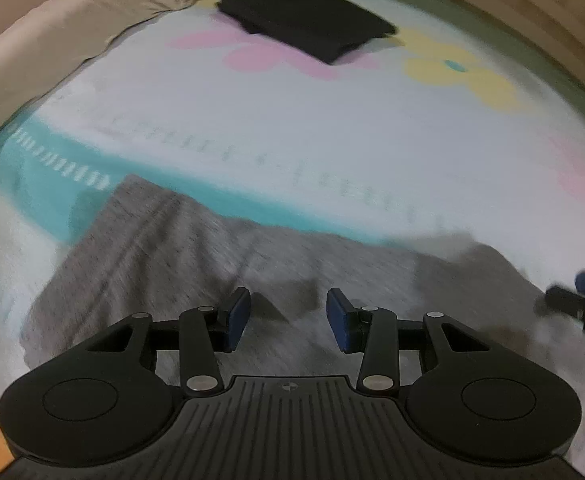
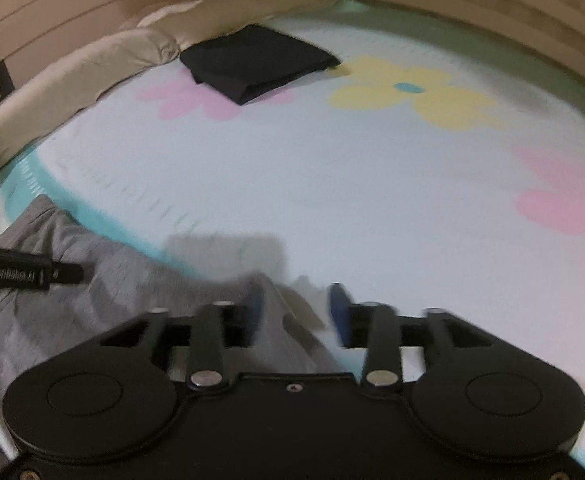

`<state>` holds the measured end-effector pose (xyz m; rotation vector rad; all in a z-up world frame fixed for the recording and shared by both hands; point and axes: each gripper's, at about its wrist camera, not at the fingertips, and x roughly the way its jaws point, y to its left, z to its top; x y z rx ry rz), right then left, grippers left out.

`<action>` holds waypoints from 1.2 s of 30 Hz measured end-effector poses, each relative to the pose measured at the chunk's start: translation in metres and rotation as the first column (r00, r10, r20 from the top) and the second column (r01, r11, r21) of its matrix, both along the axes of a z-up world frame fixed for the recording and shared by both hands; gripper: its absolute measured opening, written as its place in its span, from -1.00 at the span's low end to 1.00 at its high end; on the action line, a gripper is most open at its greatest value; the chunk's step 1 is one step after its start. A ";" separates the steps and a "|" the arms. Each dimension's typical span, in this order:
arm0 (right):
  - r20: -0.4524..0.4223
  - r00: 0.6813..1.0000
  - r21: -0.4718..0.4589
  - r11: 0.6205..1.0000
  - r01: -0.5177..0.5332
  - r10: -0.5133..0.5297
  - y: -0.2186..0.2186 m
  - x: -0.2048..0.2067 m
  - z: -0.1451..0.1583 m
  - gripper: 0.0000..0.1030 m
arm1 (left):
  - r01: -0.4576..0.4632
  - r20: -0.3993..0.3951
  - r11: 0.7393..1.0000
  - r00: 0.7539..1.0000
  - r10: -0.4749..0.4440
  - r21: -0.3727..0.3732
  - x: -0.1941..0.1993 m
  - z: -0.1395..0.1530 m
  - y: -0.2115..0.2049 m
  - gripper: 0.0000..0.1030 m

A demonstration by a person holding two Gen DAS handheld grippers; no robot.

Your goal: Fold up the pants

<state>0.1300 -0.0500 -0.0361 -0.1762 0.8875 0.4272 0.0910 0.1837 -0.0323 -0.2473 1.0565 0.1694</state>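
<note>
The left gripper (image 1: pixel 288 316) hovers over the grey pants (image 1: pixel 164 256), jaws apart, nothing pinched between them. To its right, the right gripper (image 2: pixel 298 312) stands with jaws apart over the pants' edge, the cloth lying loose between the pads. Well beyond both, a folded black garment (image 2: pixel 256 62) lies on the flowered bedsheet (image 2: pixel 372 184) beside a beige pillow (image 2: pixel 72 80).

Left tongs (image 1: pixel 288 316) parted, angled downward; right tongs (image 2: pixel 298 312) parted too.

Pants (image 1: pixel 164 248) on the near bed sheet (image 1: pixel 292 120); folded garment (image 1: pixel 308 20) far behind, beside the pillow (image 1: pixel 52 40).
</note>
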 end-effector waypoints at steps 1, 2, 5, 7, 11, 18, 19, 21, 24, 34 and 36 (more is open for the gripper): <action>-0.001 1.000 -0.006 1.000 0.018 -0.018 -0.008 -0.010 0.003 0.18 | 0.024 0.007 1.000 1.000 -0.024 -0.013 -0.007 0.003 -0.005 -0.21; -0.006 0.999 -0.010 0.999 0.033 -0.033 -0.015 -0.017 0.005 0.20 | 0.049 0.015 0.999 0.999 -0.049 -0.022 -0.014 0.006 -0.011 -0.21; -0.043 0.997 -0.036 0.997 0.063 -0.065 -0.037 -0.047 0.002 0.19 | 0.157 0.032 0.988 0.987 -0.156 -0.016 -0.037 0.012 -0.040 -0.21; -0.063 0.993 -0.073 0.993 0.091 -0.096 -0.046 -0.063 -0.005 0.20 | 0.228 0.038 0.974 0.973 -0.228 -0.002 -0.051 0.010 -0.061 -0.20; -0.111 0.982 -0.149 0.979 0.137 -0.154 -0.062 -0.091 -0.025 0.19 | 0.374 -0.016 0.926 0.927 -0.374 0.053 -0.068 -0.011 -0.103 -0.20; -0.104 0.966 -0.133 0.966 0.224 -0.238 -0.092 -0.109 -0.038 0.24 | 0.354 -0.036 0.928 0.935 -0.352 0.114 -0.060 -0.013 -0.116 -0.18; -0.108 0.964 -0.127 0.965 0.229 -0.243 -0.097 -0.110 -0.035 0.24 | 0.339 -0.021 0.934 0.941 -0.339 0.110 -0.058 -0.008 -0.117 -0.19; -0.085 0.962 -0.127 0.961 0.247 -0.259 -0.107 -0.112 -0.027 0.25 | 0.331 0.010 0.937 0.942 -0.335 0.114 -0.054 0.002 -0.125 -0.19; -0.046 0.945 -0.132 0.940 0.315 -0.323 -0.134 -0.120 -0.018 0.29 | 0.364 0.046 0.920 0.926 -0.374 0.142 -0.050 0.013 -0.151 -0.19; -0.052 0.656 0.005 0.657 0.754 -0.753 -0.297 -0.143 0.007 0.33 | 0.606 0.041 0.779 0.784 -0.619 0.161 -0.058 0.000 -0.251 -0.19; -0.080 0.563 0.032 0.563 0.826 -0.822 -0.333 -0.159 0.006 0.33 | 0.641 0.024 0.748 0.756 -0.654 0.174 -0.060 -0.008 -0.264 -0.19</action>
